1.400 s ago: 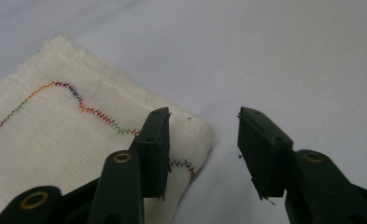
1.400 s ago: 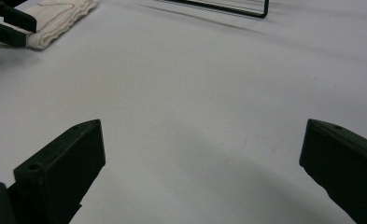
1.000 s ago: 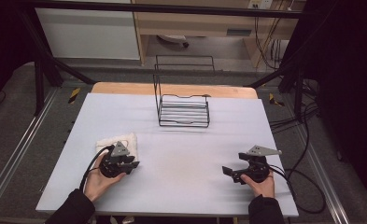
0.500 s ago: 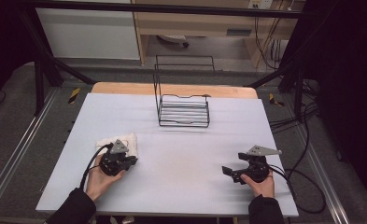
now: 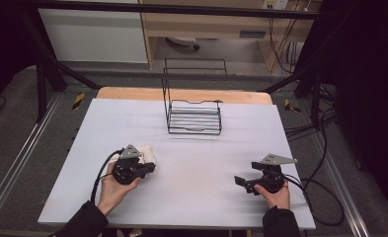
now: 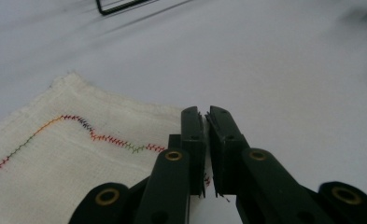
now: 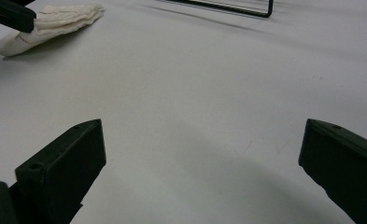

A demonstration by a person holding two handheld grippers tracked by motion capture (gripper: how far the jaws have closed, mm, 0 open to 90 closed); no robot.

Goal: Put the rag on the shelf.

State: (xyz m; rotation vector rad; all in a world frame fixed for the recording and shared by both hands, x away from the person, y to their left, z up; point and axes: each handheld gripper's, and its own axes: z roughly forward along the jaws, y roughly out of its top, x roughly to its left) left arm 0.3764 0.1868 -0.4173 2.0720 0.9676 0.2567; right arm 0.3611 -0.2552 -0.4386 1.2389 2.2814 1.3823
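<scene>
A cream cloth [image 5: 144, 150] with a zigzag line of coloured stitching [image 6: 78, 158] lies on the white table at the left. My left gripper [image 5: 149, 168] has just been closing its jaws, and now it [image 6: 206, 114] is shut on the cloth's near edge, with frayed threads showing in the thin gap. In the right gripper view the cloth [image 7: 64, 21] hangs bunched from a black jaw at the top left. My right gripper [image 5: 239, 181] rests at the right front, open [image 7: 202, 135], with bare table between its fingers.
A black wire rack [image 5: 194, 118] stands at the back middle of the white table [image 5: 196, 163], and its base also shows as a wire rack [image 7: 232, 7] far off. Cables trail off the table's right side.
The left gripper's jaws have closed on the cloth, and the hand has shifted slightly up and right. The cloth has bunched up with it. The right gripper has not moved.
</scene>
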